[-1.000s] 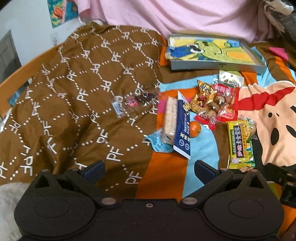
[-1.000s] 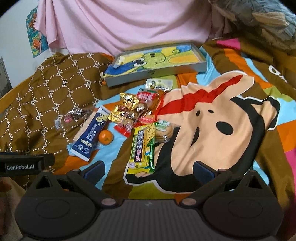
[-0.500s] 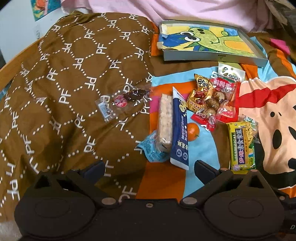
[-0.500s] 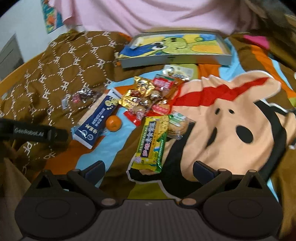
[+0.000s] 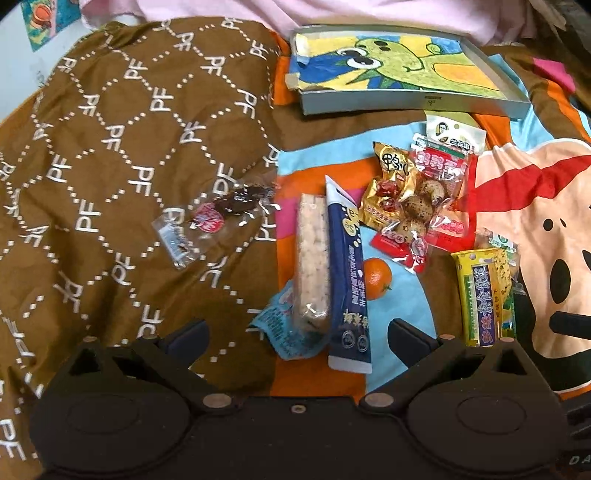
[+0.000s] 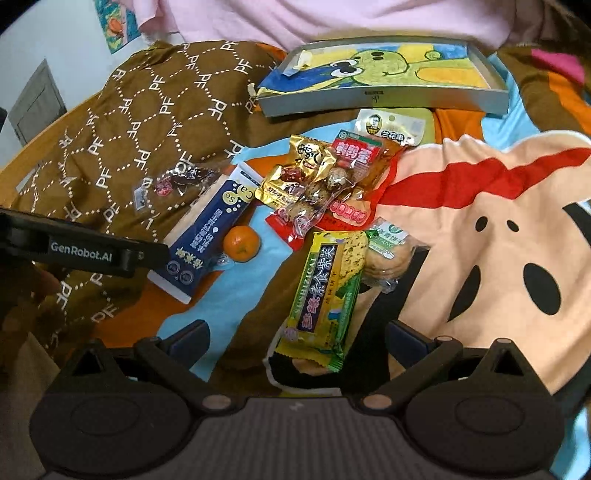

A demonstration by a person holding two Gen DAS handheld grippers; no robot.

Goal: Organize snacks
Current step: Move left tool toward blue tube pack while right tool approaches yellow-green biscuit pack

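Snacks lie scattered on a patterned bedspread. In the left wrist view my left gripper point(image 5: 295, 334) is open just above the near ends of a pale rice bar point(image 5: 313, 258) and a blue box point(image 5: 347, 273). Beside them sit a small orange point(image 5: 376, 277), gold and red packets point(image 5: 413, 199) and a clear date packet point(image 5: 218, 218). In the right wrist view my right gripper point(image 6: 295, 332) is open, its fingers straddling the near end of a yellow-green cracker pack point(image 6: 325, 295). A grey shallow box point(image 6: 384, 77) with a cartoon lining lies at the back.
A brown "PF" blanket point(image 5: 110, 147) covers the left side. A round biscuit pack point(image 6: 391, 254) rests beside the yellow pack. The left gripper's black body point(image 6: 85, 251) reaches in from the left of the right wrist view. Pink cloth point(image 6: 295, 18) hangs behind the box.
Both grippers have moved forward and lower toward the snacks. The left one now hovers over the rice bar and blue box; the right one has closed in on the yellow-green pack.
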